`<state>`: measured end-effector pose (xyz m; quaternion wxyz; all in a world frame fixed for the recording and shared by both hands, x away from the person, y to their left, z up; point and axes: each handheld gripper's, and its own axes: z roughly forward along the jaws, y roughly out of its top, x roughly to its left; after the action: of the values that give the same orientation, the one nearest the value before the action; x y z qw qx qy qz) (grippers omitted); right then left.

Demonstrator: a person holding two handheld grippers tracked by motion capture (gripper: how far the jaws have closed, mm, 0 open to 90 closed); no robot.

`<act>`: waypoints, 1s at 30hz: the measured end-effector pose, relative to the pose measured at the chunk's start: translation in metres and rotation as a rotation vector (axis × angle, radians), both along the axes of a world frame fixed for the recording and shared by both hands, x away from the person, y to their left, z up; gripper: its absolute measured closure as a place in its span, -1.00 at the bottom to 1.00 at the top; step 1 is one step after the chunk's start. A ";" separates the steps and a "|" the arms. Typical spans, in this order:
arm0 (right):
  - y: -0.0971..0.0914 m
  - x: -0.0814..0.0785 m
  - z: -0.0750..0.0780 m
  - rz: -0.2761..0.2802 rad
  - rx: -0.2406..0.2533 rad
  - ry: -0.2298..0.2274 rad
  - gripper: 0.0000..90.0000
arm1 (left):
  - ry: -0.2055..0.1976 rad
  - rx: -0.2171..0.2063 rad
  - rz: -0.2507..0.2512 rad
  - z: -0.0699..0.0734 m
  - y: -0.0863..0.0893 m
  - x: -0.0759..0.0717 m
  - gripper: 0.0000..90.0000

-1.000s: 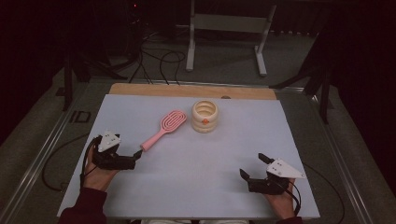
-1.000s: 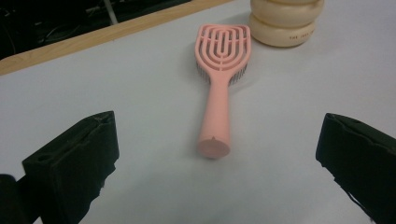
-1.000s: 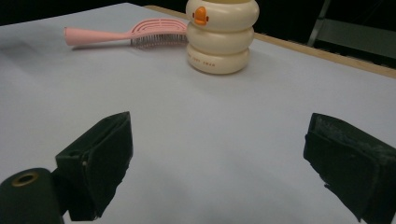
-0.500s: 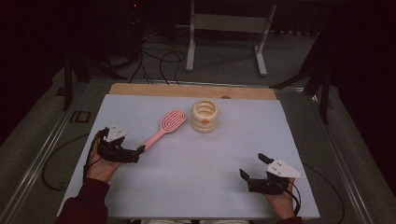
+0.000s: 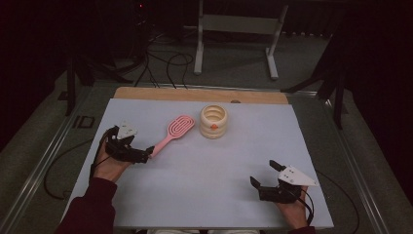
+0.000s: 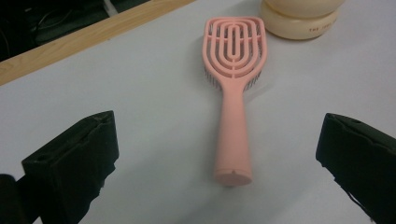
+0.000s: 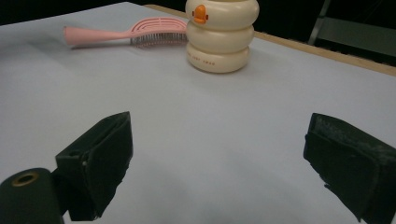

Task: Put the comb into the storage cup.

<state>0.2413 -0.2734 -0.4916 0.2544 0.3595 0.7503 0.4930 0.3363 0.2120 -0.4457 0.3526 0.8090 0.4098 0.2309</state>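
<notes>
A pink plastic hairbrush with a slotted oval head (image 5: 171, 133) is seen lying flat on the pale grey table sheet (image 5: 204, 180), bristles down, its head turned toward the cream ribbed round holder with a small orange mark (image 5: 214, 121) and its handle stretched away from that holder. The head is placed just beside the holder, without touching it as far as can be told. In the left gripper view the brush (image 6: 233, 88) is centred between the two black jaws, with the butt of the handle nearest the camera and the holder (image 6: 299, 18) beyond the head.

The left gripper (image 5: 142, 157) is held at the handle end of the brush, on the side away from the holder. Its jaws are spread wide, one on either side of the handle's line, and nothing is pinched between them; the handle end is just ahead of the jaw tips, and contact cannot be made out.

The right gripper (image 5: 264, 179) is kept well apart from the holder, near the table's edge closest to the person, resting in the hand. Its jaws are likewise spread, with only bare sheet between them. In the right gripper view the holder (image 7: 220, 35) is seen straight ahead, with the brush (image 7: 126, 31) lying just beside it.

A strip of bare wooden table edge (image 5: 195, 94) is visible beyond the holder.
</notes>
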 end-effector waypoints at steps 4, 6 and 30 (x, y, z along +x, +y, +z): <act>0.000 0.000 0.000 -0.001 0.000 0.001 -0.82 | 0.013 0.009 0.000 -0.001 -0.002 0.006 -1.00; 0.000 0.000 0.000 -0.001 -0.001 0.000 -0.82 | 0.020 0.021 -0.004 -0.001 -0.003 0.009 -1.00; -0.001 0.000 0.000 0.000 0.002 0.000 -0.82 | 0.128 0.128 -0.047 -0.013 -0.030 0.048 -1.00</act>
<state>0.2414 -0.2742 -0.4916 0.2540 0.3600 0.7497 0.4939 0.3844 0.1825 -0.4584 0.2783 0.8524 0.3970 0.1960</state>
